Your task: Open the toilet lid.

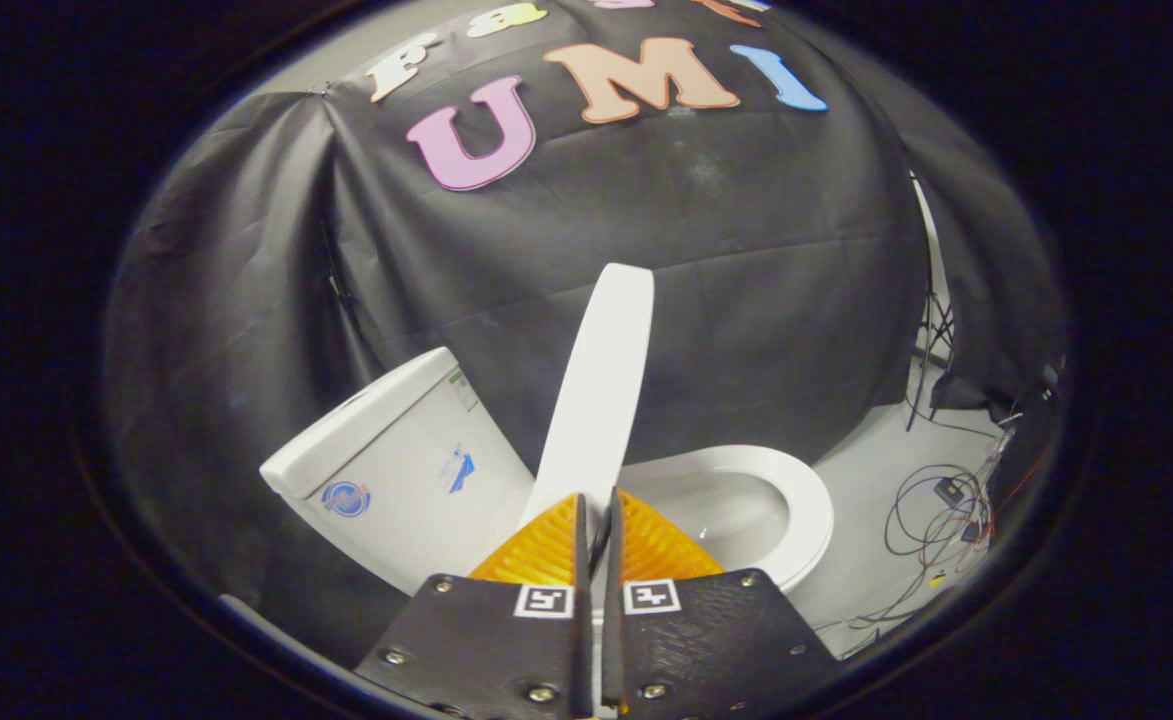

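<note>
Both jaws nearly closed, lid (598, 390) raised just ahead

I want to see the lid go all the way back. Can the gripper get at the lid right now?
Probably yes. The gripper has its fingers nearly closed around the lower edge of the raised lid, which stands between tank and seat. Nothing blocks it.

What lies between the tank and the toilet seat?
In the gripper view, the raised lid stands between the tank and the seat; the tongs pinch its lower edge.
</note>
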The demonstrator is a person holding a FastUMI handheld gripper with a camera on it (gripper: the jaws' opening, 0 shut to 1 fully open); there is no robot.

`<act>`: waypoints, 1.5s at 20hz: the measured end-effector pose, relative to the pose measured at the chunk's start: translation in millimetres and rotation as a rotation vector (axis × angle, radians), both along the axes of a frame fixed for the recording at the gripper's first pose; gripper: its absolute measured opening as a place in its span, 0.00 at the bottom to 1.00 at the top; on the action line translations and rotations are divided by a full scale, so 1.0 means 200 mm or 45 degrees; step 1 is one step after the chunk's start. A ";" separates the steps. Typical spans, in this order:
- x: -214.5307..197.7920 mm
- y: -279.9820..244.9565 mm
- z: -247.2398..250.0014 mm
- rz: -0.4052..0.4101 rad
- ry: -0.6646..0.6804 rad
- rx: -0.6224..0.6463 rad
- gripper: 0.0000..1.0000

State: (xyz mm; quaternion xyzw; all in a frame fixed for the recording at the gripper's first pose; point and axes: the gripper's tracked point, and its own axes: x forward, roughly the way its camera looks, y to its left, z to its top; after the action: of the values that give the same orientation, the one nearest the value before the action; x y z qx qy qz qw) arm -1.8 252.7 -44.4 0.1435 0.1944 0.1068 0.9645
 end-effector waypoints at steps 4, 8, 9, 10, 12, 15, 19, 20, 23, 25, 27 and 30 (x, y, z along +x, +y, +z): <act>0.00 0.08 0.05 0.022 -0.034 -0.052 0.06; -0.01 0.17 0.08 0.055 -0.070 -0.084 0.07; -0.01 0.19 0.10 0.063 -0.080 -0.090 0.07; -0.02 0.21 0.11 0.072 -0.090 -0.096 0.07; -0.02 0.27 0.13 0.095 -0.113 -0.112 0.07; -0.03 0.34 0.15 0.123 -0.142 -0.128 0.07; -0.04 0.40 0.17 0.146 -0.152 -0.089 0.07; -0.04 0.43 0.17 0.155 -0.155 -0.079 0.07; -0.05 0.50 0.19 0.180 -0.166 -0.066 0.07; -0.05 0.54 0.21 0.194 -0.181 -0.080 0.07; -0.06 0.57 0.22 0.194 -0.197 -0.105 0.07; -0.06 0.64 0.22 0.207 -0.227 -0.152 0.07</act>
State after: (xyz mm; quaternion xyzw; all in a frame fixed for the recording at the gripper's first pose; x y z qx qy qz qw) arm -13.4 380.4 -0.1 0.0597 0.1248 0.1852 0.9729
